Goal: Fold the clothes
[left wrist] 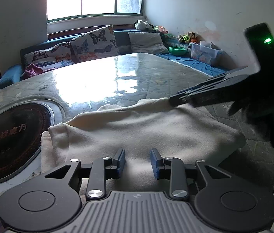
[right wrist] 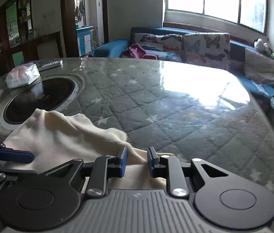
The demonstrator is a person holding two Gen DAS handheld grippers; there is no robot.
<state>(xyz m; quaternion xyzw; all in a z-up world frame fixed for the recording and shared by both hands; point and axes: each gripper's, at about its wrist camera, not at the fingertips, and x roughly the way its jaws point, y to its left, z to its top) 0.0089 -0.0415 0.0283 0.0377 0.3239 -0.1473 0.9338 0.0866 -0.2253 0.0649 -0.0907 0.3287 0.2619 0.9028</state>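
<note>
At the left, a round black induction hob (left wrist: 14, 136) is seen sunk into the glass-topped table with a grey quilted cover beneath (left wrist: 156, 73). Just beside it, and partly over its rim, the cream fleece garment (left wrist: 146, 128) is spread on the near part of the table, already doubled along its left edge. The left gripper (left wrist: 137, 163) is held low over the near side of the garment with its fingers parted and nothing caught between them. Further right, the right gripper (left wrist: 172, 101) is seen with the far right edge of the cloth drawn up to its tips in a taut ridge, so a bunch of fleece is judged to be pinched there. A fold is judged to be in hand. Whether the raised edge is being carried over or laid back out cannot be settled. The next move calls for the pinched edge to be kept taut and square while the near side is steadied. Only the left wrist view shows the right gripper from the side, with the cloth tented up to it. Only the right wrist view shows the fleece running between that gripper's blue pads, one left finger resting on the cloth, and a white tissue pack (right wrist: 22, 75) beyond the hob.
</note>
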